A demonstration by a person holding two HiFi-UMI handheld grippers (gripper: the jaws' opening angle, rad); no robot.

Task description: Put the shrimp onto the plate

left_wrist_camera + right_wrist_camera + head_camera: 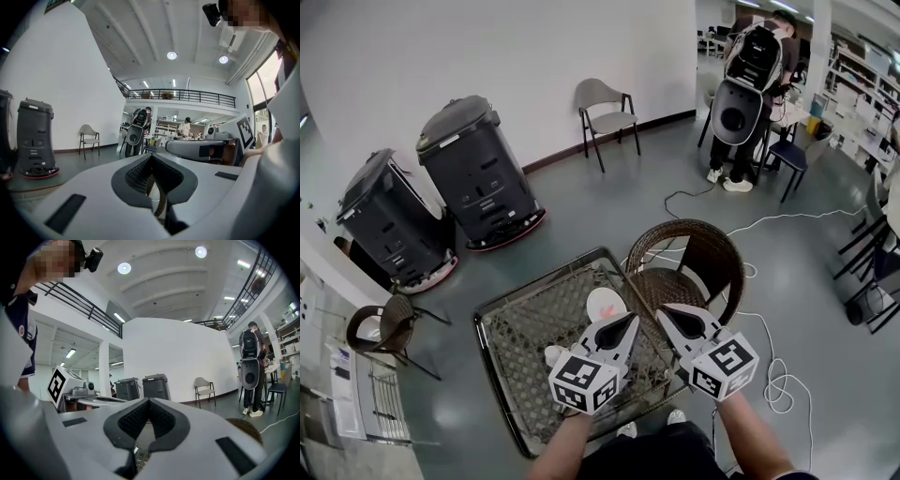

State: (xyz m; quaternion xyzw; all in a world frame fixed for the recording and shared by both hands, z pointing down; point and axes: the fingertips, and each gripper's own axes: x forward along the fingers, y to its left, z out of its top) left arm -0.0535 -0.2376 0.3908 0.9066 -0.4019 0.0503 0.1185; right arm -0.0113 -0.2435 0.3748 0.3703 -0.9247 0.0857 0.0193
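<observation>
A white plate [598, 300] lies on the far side of the wicker table [520, 323] in the head view. A small pinkish shape [607, 308], too small to name, shows on the plate. My left gripper [630, 320] hangs over the table with its tip at the plate's near edge, its jaws shut and empty. My right gripper [665, 312] is beside it over the table's right edge, also shut on nothing. The left gripper view [151, 157] and the right gripper view [149, 400] both point level across the room, with the jaw tips meeting; neither shows the plate.
A brown wicker chair [694, 258] stands against the table's right side. A small white object [553, 354] lies near the table's front. Two dark machines [478, 173] stand by the wall, a grey chair [605, 103] beyond. A person [759, 66] stands far right. A white cable [780, 384] lies on the floor.
</observation>
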